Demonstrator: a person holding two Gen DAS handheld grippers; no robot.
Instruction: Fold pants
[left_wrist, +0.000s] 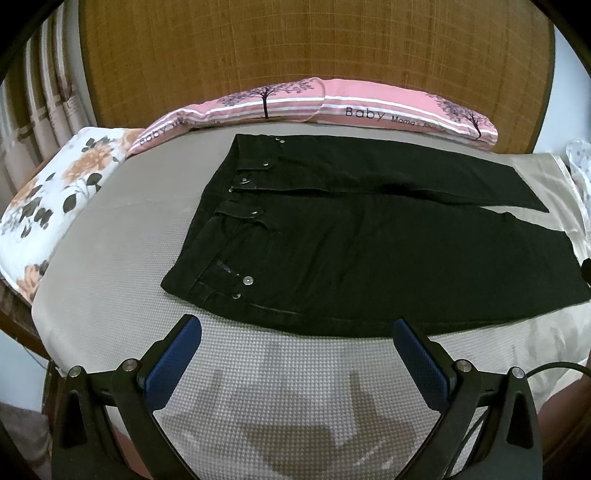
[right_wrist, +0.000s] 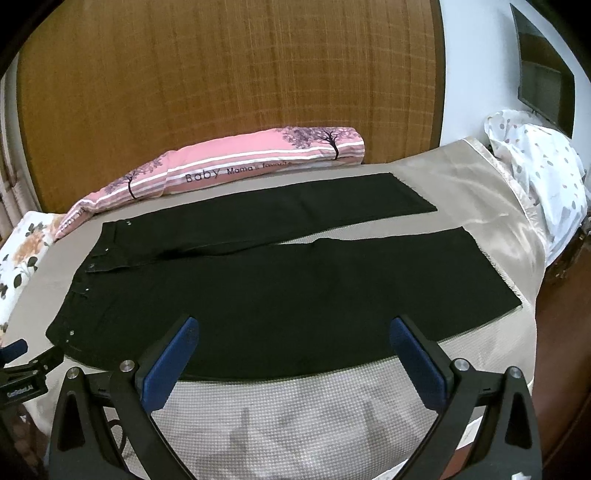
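Black pants (left_wrist: 369, 236) lie flat on the bed, waistband to the left, both legs spread apart toward the right. My left gripper (left_wrist: 295, 328) is open and empty, hovering just in front of the near edge of the pants by the waist. In the right wrist view the pants (right_wrist: 295, 288) fill the middle. My right gripper (right_wrist: 293, 328) is open and empty over the near edge of the near leg. The left gripper's tip (right_wrist: 22, 354) shows at the left edge.
The bed has a grey textured cover (left_wrist: 110, 277). A pink "Baby" pillow (left_wrist: 332, 103) lies along the wooden headboard (left_wrist: 295, 44). A floral pillow (left_wrist: 55, 192) sits far left. A spotted white cloth (right_wrist: 539, 177) lies at the right end. A cable (left_wrist: 554, 367) trails right.
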